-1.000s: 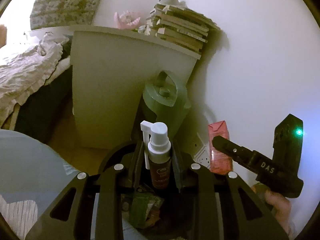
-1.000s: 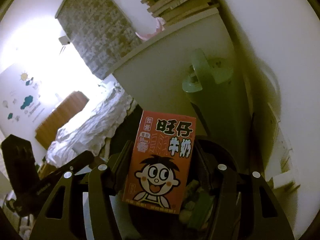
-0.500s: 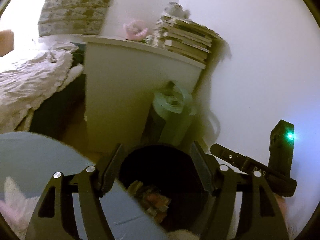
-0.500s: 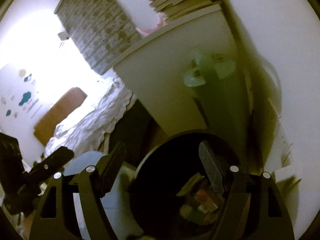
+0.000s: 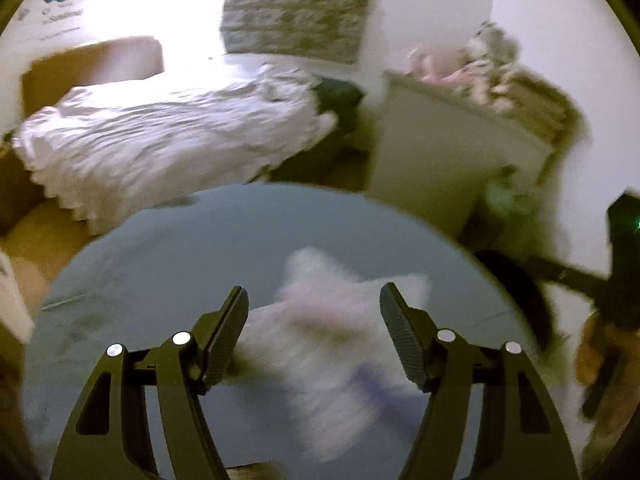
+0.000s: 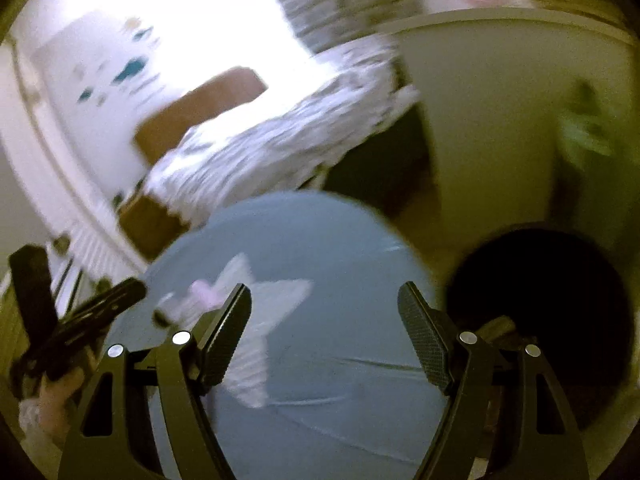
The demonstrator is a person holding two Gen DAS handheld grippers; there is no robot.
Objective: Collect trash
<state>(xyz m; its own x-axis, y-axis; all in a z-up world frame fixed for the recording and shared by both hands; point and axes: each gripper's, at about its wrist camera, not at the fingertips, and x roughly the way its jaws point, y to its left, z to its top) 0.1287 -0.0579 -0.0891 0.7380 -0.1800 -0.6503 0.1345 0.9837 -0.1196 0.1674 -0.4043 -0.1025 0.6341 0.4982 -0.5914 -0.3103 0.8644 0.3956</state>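
Both views are blurred. My left gripper (image 5: 314, 332) is open and empty above a round blue-grey table (image 5: 168, 264). A fluffy white and pink thing (image 5: 340, 344) lies on the table between and beyond its fingers. My right gripper (image 6: 324, 332) is open and empty over the same table (image 6: 332, 360), and the white thing (image 6: 256, 320) shows by its left finger. The black trash bin (image 6: 552, 304) stands at the table's right edge, with some trash visible inside near my right finger. The bin's rim (image 5: 520, 292) shows at the right in the left wrist view.
A bed with white bedding (image 5: 168, 136) lies beyond the table. A white cabinet (image 5: 448, 160) with books and toys on top stands at the right, with a green container (image 5: 508, 200) beside it. The right gripper's body (image 5: 624, 264) shows at the far right.
Both grippers let go of the spray bottle and the red milk carton over the bin, then swung left and back to the table. Both now stand open and empty.
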